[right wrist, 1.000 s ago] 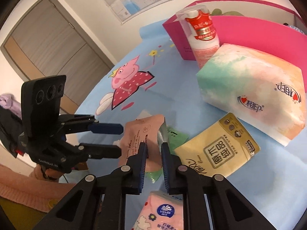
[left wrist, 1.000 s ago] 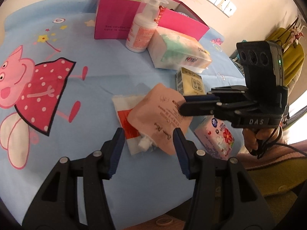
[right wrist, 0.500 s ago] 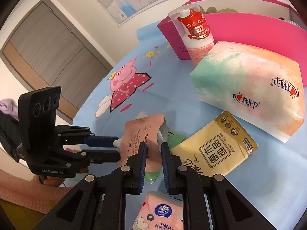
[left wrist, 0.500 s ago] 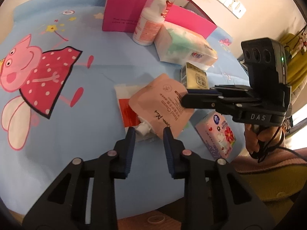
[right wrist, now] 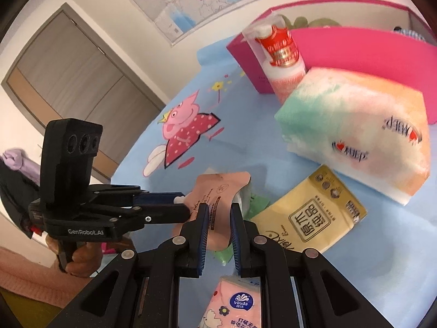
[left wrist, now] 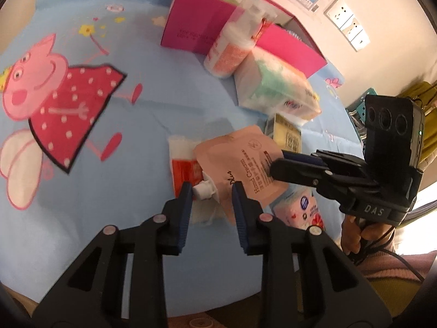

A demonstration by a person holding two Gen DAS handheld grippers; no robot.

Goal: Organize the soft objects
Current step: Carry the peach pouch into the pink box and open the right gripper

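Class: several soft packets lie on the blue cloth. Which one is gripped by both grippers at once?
The pink hand-cream pouch: the left gripper pinches its white spout, the right gripper its edge. The tissue packs lie untouched.

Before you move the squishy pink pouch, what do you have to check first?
1. Right tongs pinch the hand cream pouch: ok, shut on its edge.
2. Left tongs hold the white cap: ok, closed around it.
3. Pouch lifted clear of the red packet under it: cannot tell.
4. Pink box open on top: ok, green things show inside.
5. Room left in the box: cannot tell.
6. Straight way to the box free: not ok, the bottle and tissue pack stand in front.
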